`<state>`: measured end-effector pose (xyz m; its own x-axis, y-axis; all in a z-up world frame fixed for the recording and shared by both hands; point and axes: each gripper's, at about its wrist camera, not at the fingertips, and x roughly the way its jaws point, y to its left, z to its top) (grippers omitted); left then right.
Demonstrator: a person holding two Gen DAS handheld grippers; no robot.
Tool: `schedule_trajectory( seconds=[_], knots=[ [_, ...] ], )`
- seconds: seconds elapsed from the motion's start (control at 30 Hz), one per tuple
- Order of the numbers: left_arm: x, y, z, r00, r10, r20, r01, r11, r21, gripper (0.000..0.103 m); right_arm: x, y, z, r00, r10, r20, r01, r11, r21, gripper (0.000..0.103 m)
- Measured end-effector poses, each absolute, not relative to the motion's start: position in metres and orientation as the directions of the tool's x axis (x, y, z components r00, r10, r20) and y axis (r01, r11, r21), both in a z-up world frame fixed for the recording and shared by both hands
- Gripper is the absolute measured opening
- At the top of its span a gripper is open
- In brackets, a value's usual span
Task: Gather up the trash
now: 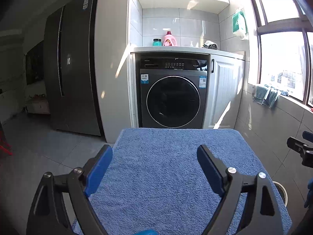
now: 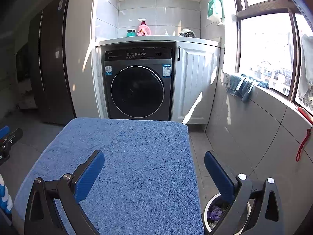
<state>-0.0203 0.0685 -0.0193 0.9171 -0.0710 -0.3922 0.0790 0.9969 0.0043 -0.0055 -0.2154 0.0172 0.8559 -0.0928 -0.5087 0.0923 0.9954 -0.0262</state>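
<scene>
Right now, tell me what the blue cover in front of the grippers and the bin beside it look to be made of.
Blue cover: seems terry cloth, a matte looped pile with no sheen, draped over the edges of whatever it covers.
Bin: probably plastic with a smooth white rim, though the right gripper partly hides it; crumpled purple trash inside looks like thin film or wrapper, hard to tell.

Trash bin (image 2: 210,213) half behind right gripper (image 2: 154,161); washer labels (image 1: 145,78) unreadable

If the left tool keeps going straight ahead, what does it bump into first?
Probably the washing machine. The open left tool seems to pass over the blue towel, though its height above the towel is hard to judge.
</scene>
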Motion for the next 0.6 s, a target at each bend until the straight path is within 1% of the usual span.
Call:
schedule_trajectory(
  seconds=[0.27,0.6],
  knots=[
    [-0.024,0.066,-0.018,0.917,-0.064,-0.393,0.07,0.998,0.001,0.088,-0.012,-0.215,0.025,0.875,-0.122,-0.468,0.102,0.992,-0.067,0.103],
    [-0.022,0.047,-0.019,0.913,-0.068,-0.403,0.082,0.996,0.017,0.088,-0.012,-0.225,0.022,0.884,-0.131,-0.448,0.106,0.991,-0.08,0.103]
  ],
)
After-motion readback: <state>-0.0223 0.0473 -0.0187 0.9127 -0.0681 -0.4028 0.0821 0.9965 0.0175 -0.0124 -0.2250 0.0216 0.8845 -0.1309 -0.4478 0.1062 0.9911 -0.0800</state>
